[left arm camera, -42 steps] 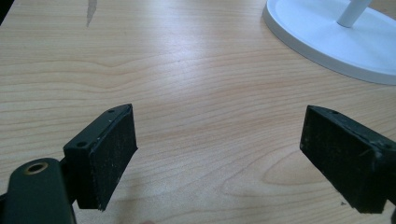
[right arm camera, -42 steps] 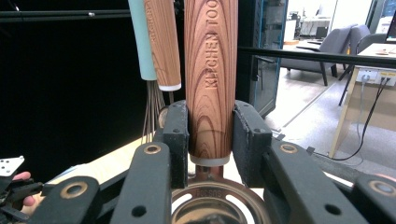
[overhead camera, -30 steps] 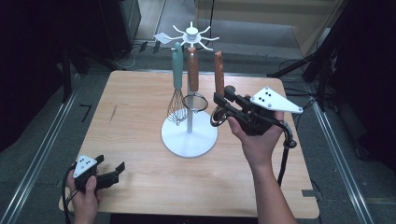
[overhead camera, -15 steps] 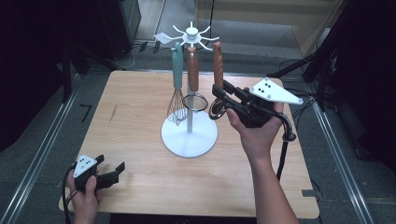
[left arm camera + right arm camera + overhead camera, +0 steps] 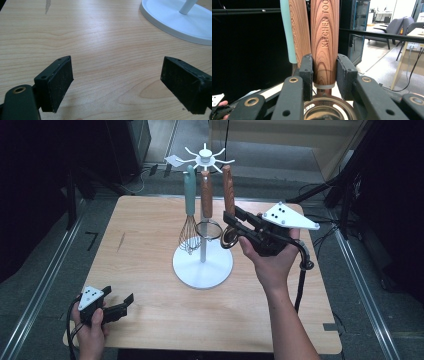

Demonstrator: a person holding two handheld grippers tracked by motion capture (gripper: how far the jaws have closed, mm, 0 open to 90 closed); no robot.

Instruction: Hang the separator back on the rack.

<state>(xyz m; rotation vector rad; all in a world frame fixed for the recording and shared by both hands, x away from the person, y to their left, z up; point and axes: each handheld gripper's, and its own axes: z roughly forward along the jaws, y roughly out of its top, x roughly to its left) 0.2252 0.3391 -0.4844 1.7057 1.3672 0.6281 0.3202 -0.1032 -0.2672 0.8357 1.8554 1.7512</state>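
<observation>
Wooden table [image 5: 150, 245] bears the white rack [image 5: 202, 265]; your right gripper [image 5: 324, 72] clamps the wood-handled utensil [image 5: 324, 37] hanging there, left gripper [image 5: 117, 82] gaping idle. Next, probably lift it off its hook.

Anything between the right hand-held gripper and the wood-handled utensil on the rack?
No. The right hand-held gripper is clamped directly on the wooden handle just above its metal head, with nothing between pads and wood. A second wooden handle hangs close beside it.
</observation>
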